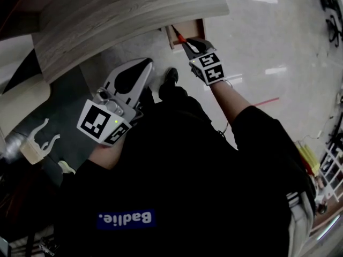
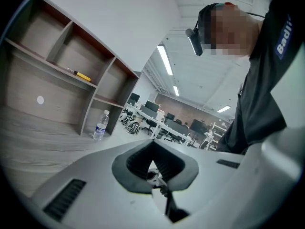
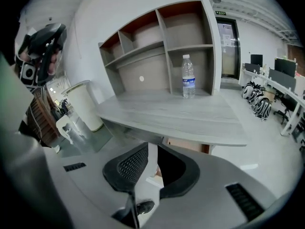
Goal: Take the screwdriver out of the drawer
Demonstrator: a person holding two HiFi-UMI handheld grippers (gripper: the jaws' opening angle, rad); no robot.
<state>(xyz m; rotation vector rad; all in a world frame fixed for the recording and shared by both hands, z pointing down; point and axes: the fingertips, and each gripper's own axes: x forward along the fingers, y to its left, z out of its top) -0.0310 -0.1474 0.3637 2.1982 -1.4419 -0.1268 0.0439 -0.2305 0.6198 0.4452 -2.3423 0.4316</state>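
As your right gripper stands part-open and empty at the drawer, left gripper closed and idle, straddle the screwdriver inside it squarely before closing.

a grey wooden desk carries an upright water bottle and an open shelf unit.

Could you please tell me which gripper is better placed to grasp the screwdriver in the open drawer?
Right. The right gripper is at the open brown wooden drawer, jaws apart near the red-handled screwdriver; the left gripper, shut, is well away.
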